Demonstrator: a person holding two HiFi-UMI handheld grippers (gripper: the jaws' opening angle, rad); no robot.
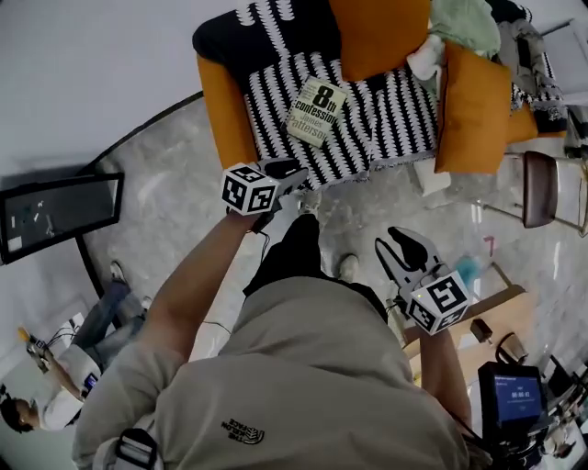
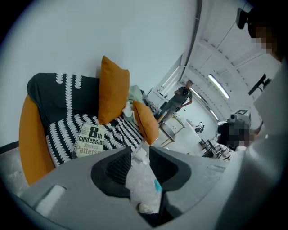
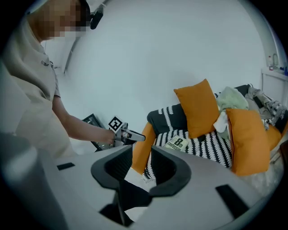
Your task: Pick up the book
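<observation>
1. You face an orange sofa [image 1: 223, 106]; a black-and-white patterned throw [image 1: 395, 115] covers its seat and back.
2. The book [image 1: 317, 111] lies flat on the throw, cover up.
3. An orange cushion [image 1: 378, 32] leans against the back, and a second orange cushion [image 1: 473, 106] stands on the seat's far side, with a pale green cloth [image 1: 464, 23] between them.
4. The sofa stands on a grey marbled floor [image 1: 156, 229].

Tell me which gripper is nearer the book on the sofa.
Left. The left gripper is at the front edge of the sofa, close to the book; the right gripper is farther back, over the floor.
</observation>
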